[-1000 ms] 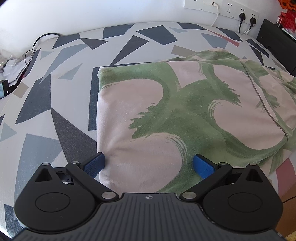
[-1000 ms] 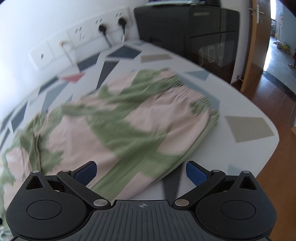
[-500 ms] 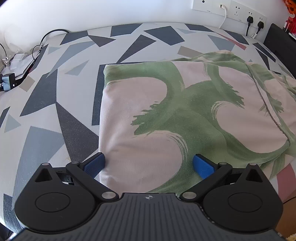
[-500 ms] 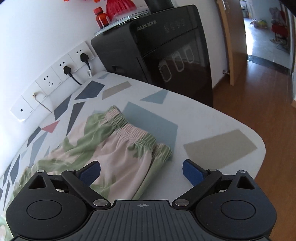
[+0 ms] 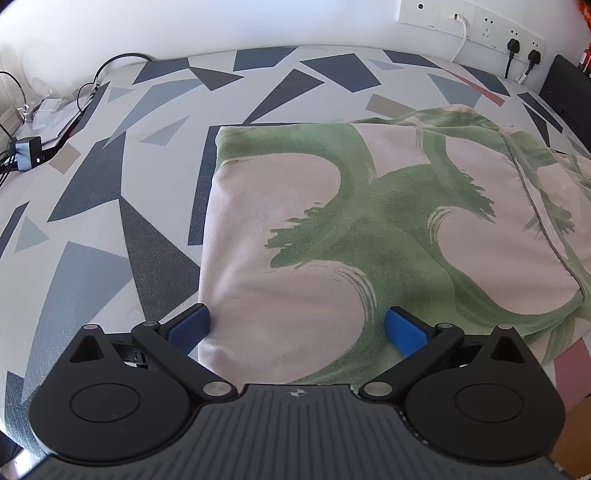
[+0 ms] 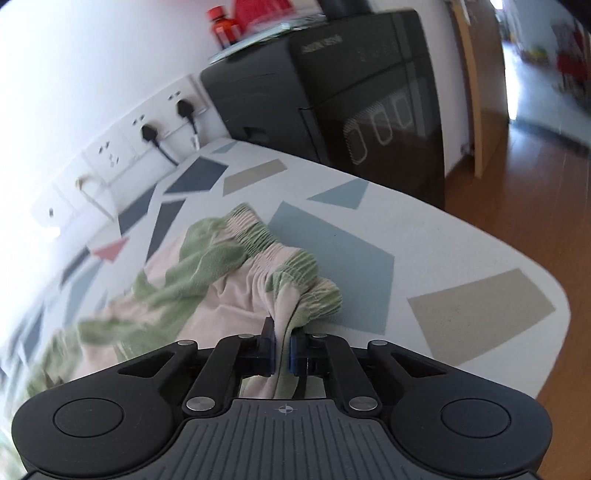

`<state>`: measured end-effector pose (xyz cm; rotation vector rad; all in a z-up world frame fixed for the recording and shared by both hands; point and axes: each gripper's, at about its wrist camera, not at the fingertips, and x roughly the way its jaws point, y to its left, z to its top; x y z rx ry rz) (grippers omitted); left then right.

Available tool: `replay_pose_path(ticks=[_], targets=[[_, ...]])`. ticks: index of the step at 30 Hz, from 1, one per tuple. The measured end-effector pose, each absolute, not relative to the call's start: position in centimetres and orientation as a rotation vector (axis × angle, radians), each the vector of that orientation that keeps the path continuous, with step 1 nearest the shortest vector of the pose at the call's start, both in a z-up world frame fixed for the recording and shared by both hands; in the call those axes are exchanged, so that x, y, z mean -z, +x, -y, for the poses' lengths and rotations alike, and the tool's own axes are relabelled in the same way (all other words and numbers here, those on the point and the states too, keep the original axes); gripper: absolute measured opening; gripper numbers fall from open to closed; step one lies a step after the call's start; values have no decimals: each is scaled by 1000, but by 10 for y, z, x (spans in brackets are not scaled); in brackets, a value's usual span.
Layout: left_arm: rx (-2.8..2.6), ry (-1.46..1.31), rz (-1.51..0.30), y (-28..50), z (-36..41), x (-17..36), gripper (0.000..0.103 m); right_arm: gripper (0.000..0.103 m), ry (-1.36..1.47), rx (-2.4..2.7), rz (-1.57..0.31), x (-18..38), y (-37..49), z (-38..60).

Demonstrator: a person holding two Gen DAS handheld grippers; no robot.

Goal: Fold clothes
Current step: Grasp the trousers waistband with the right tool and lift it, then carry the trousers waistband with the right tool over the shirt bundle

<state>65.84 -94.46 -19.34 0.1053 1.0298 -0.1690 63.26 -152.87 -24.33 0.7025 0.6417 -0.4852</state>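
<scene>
A pink garment with green brush-stroke print (image 5: 332,221) lies spread on the patterned table (image 5: 147,147). My left gripper (image 5: 295,325) is open, its blue pads (image 5: 188,326) straddling the garment's near edge, one pad off the cloth's left side, the other over the fabric. In the right wrist view the garment's elastic waistband (image 6: 273,254) is bunched, and my right gripper (image 6: 282,347) is shut on the waistband's near corner, with cloth pinched between the blue pads (image 6: 293,350). The fabric there rises in a small ridge off the table (image 6: 461,258).
Wall sockets with black plugs (image 5: 513,46) run along the back wall. Cables and a small box (image 5: 27,153) lie at the table's far left. A black appliance (image 6: 351,92) stands past the table's end, a red bottle (image 6: 221,24) on top. Wooden floor (image 6: 535,184) lies beyond the rounded table edge.
My right gripper has swung to the waistband corner and shut on it, having stood wide open before. The left gripper stays open at the same edge.
</scene>
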Motion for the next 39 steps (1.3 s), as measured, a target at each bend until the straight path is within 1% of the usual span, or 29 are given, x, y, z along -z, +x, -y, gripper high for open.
replay_pose_path(ticks=[3, 6, 7, 8, 9, 10, 11, 12, 14, 21, 27, 30, 35, 39], targets=[[169, 104, -1031, 659, 945, 194, 103, 4, 757, 481, -574, 241, 627, 1536], [166, 103, -1028, 658, 946, 194, 103, 6, 789, 453, -562, 243, 627, 1539], [166, 103, -1027, 658, 946, 194, 103, 12, 815, 449, -564, 245, 628, 1543], [166, 103, -1027, 658, 946, 194, 103, 20, 841, 444, -565, 247, 628, 1546], [166, 102, -1027, 658, 946, 194, 103, 22, 867, 440, -567, 249, 629, 1549], [164, 102, -1026, 658, 946, 194, 103, 21, 890, 435, -563, 251, 630, 1552], [162, 101, -1026, 658, 946, 194, 103, 15, 914, 430, -560, 254, 631, 1555], [160, 100, -1026, 658, 946, 194, 103, 11, 938, 425, -556, 256, 631, 1558], [156, 98, -1030, 658, 947, 194, 103, 7, 938, 408, -522, 251, 630, 1559], [155, 98, -1030, 661, 955, 194, 103, 6, 918, 355, -401, 224, 627, 1560], [190, 108, -1050, 667, 954, 192, 103, 6, 904, 398, -479, 230, 634, 1560], [211, 85, -1066, 669, 946, 186, 103, 6, 898, 387, -468, 220, 635, 1555], [246, -45, -986, 660, 910, 158, 102, 6, 826, 280, -421, 180, 653, 1529], [266, -211, -934, 654, 865, 140, 102, 6, 729, 144, -406, 144, 679, 1484]])
